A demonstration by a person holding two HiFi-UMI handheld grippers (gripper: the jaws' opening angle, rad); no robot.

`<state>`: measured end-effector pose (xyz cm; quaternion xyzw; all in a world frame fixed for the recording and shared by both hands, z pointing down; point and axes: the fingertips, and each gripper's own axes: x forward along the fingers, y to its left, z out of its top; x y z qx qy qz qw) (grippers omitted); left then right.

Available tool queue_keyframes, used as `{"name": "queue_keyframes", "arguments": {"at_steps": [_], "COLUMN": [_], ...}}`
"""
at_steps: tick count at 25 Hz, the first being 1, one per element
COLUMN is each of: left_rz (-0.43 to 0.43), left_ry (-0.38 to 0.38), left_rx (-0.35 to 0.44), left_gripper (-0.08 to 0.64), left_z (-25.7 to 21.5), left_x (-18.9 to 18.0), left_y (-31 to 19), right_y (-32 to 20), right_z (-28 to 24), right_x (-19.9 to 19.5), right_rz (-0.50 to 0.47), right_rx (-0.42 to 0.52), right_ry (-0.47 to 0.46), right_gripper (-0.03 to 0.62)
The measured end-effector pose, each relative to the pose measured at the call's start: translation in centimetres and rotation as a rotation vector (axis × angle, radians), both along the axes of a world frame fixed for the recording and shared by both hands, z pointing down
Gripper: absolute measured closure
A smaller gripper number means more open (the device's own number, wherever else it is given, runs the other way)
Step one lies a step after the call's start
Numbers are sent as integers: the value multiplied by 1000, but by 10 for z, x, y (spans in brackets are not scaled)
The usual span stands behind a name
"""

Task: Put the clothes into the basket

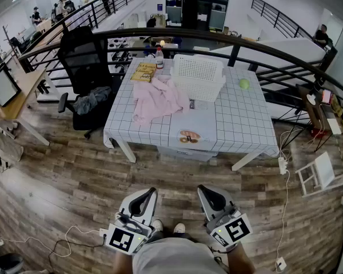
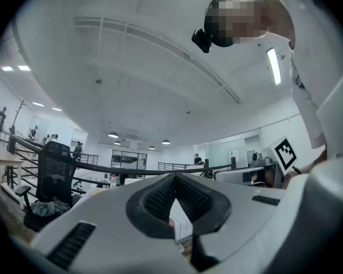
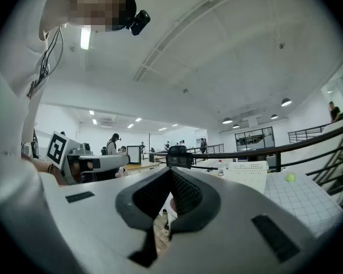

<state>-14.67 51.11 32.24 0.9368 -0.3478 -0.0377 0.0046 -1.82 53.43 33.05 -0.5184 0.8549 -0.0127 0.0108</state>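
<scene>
Left gripper (image 1: 144, 195): jaws pressed together, empty, lower centre.
Right gripper (image 1: 208, 192): likewise closed, empty.
Crumpled pink garment (image 1: 156, 99): upper centre, on white grid-checked table (image 1: 246, 119).
White perforated plastic basket (image 1: 198, 76): touching the garment's right.

The head view looks steeply down from above onto the table (image 1: 240, 124), which stands well ahead, its near edge toward the camera. Both gripper views sit low and level (wide-angle, catching the ceiling (image 2: 131, 67) too), facing that same table from its near side. All three share the railing (image 1: 246, 41); the right one also shows the basket (image 3: 246, 173).
</scene>
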Motion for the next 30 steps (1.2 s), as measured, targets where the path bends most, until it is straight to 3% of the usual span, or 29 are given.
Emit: {"name": "queue_keyframes", "arguments": {"at_steps": [9, 17, 30], "left_rz": [-53, -99, -83], "left_ry": [39, 5, 21], "left_rx": [-10, 17, -46], "left_gripper": [560, 560, 560], "left_z": [-8, -10, 15], "left_x": [9, 8, -11], "left_y": [-1, -14, -99], "right_y": [2, -16, -104], "right_z": [-1, 0, 19], "right_x": [12, 12, -10], "right_rz": [-17, -31, -37], "right_rx": [26, 30, -21], "right_ry": [-3, 5, 37], "right_gripper": [575, 575, 575]}}
